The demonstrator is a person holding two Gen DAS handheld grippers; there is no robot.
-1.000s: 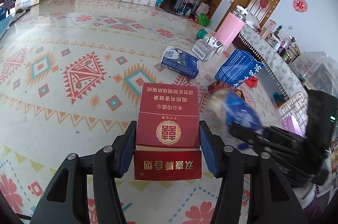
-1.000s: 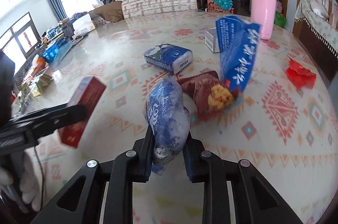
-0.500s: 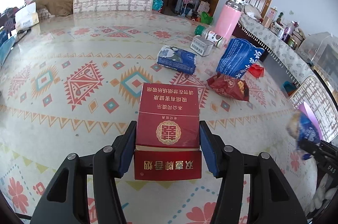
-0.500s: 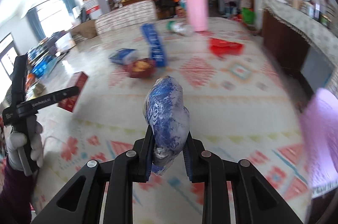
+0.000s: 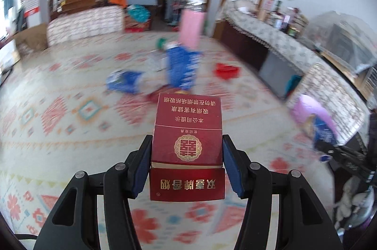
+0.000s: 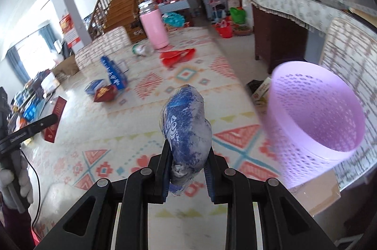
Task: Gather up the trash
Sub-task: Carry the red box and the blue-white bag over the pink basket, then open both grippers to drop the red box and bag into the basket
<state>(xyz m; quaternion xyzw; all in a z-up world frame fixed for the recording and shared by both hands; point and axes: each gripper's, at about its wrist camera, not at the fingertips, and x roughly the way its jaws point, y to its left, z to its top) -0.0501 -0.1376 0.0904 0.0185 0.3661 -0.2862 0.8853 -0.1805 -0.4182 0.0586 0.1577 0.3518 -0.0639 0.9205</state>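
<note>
My left gripper (image 5: 187, 162) is shut on a red cigarette carton (image 5: 187, 139) and holds it above the patterned table. My right gripper (image 6: 187, 165) is shut on a crumpled blue plastic wrapper (image 6: 186, 129), held above the table's edge. A purple perforated bin (image 6: 315, 113) stands just right of the wrapper, off the table; it also shows in the left wrist view (image 5: 313, 113). The left gripper with the carton (image 6: 55, 118) shows at the left of the right wrist view. The wrapper (image 5: 324, 134) shows at the right of the left wrist view.
On the table lie a tall blue bag (image 6: 114, 75), a red snack bag (image 6: 104, 94), a blue tissue pack (image 5: 126, 83), a red wrapper (image 6: 176, 56), a tipped bottle (image 6: 141, 49) and a pink flask (image 6: 154, 29). A dark sideboard (image 6: 280, 37) stands at the right.
Both grippers have swung to the right, still holding their items. The purple bin has come close beside the blue wrapper. The left wrist view is now blurred by motion.
</note>
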